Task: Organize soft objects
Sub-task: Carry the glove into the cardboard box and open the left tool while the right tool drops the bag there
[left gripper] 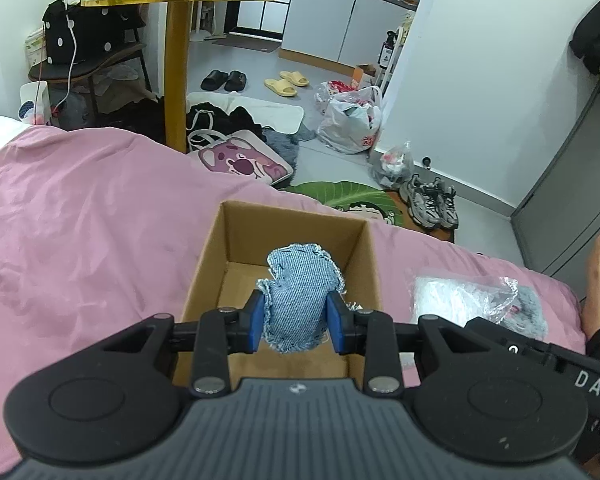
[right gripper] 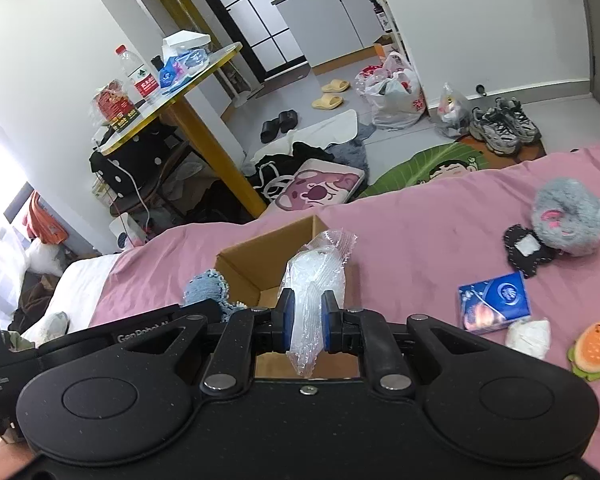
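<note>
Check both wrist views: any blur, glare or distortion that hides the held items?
Left wrist: sharp, evenly lit; denim pouch clear over the cardboard box; fisheye bends the walls. Right wrist: clear plastic bag readable; window glare washes out the left edge.

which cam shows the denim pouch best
Left wrist view: the denim pouch fills the centre, clamped between the left gripper over the cardboard box. The right wrist view catches only a corner of it behind the gripper body.
</note>
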Available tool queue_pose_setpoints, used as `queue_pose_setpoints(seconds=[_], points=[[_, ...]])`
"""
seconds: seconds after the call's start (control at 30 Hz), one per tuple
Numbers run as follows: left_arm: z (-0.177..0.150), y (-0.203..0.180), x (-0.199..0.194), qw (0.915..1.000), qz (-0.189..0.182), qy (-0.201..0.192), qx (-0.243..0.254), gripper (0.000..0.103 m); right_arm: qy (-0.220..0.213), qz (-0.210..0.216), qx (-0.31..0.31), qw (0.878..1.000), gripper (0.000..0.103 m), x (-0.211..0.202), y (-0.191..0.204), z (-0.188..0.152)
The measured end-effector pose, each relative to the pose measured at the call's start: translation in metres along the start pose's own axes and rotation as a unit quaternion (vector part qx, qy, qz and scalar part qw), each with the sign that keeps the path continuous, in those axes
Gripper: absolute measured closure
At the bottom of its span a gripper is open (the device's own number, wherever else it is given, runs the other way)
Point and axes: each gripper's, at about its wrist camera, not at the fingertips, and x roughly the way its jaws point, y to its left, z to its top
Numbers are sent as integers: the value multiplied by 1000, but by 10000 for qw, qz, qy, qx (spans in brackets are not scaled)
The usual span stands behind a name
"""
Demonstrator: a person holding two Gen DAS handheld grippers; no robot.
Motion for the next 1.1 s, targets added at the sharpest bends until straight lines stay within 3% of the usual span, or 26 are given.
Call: queue_pose_setpoints(seconds=[0.7,0.8,1.1], points=[[27,13,79,9989,249,393,31,70,79,266,447,9986,89,57,8,19],[31,14,85,9990,262,370,50,70,173,446,715,9963,89,64,1,23],[41,29,76,9988,294,334,-213,64,195,531,721,9958,89,77,8,27]])
